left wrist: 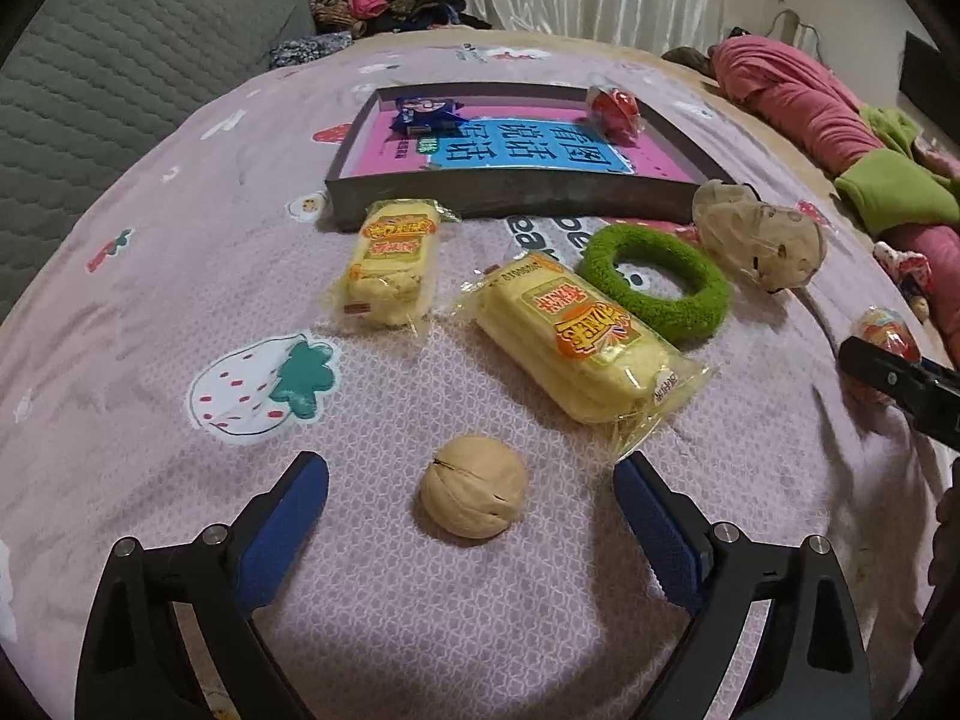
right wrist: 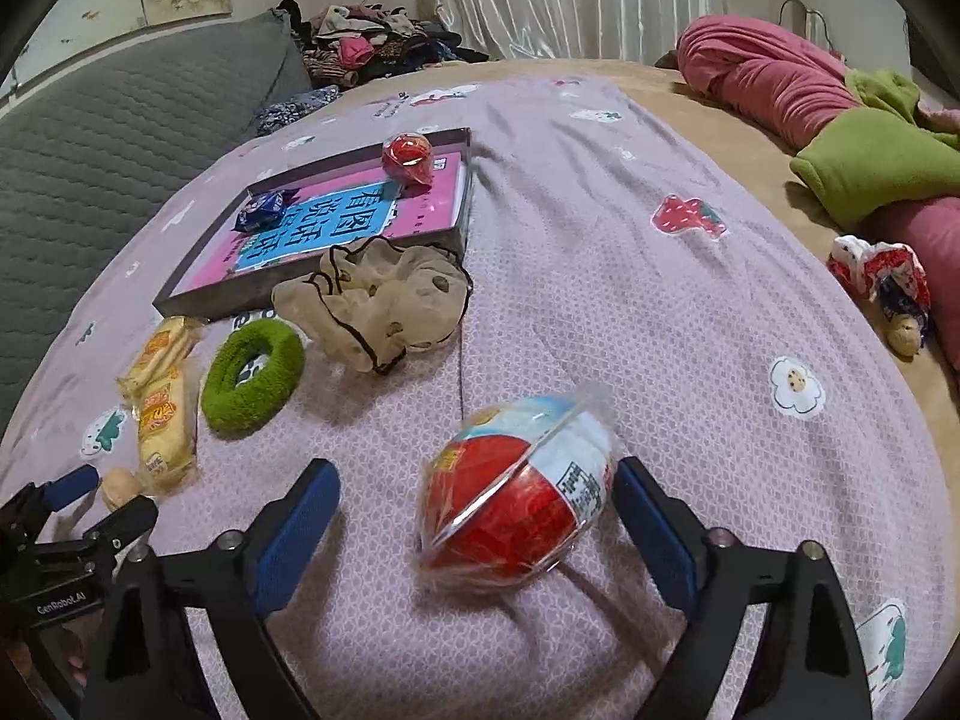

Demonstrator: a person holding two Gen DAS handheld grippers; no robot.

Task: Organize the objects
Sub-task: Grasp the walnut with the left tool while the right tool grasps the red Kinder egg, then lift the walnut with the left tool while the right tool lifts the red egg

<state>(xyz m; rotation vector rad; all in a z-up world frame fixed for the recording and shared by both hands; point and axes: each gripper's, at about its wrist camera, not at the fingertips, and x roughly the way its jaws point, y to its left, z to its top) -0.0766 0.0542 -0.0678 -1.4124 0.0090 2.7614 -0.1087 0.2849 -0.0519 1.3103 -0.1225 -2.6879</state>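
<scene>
On the bed (left wrist: 180, 276) are laid a tray (left wrist: 516, 195), two snack packs (left wrist: 396, 264), a green ring (left wrist: 657, 282), a walnut (left wrist: 473, 487) and a wrapped egg (right wrist: 516, 498).

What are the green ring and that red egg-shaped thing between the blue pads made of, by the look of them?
The green ring looks like soft, fuzzy fabric, perhaps terry or plush: its surface is matte and nubbly. The red egg looks like glossy plastic sealed in clear film: it shines, with a crinkled transparent seam and a printed label. What is inside it cannot be seen.
</scene>
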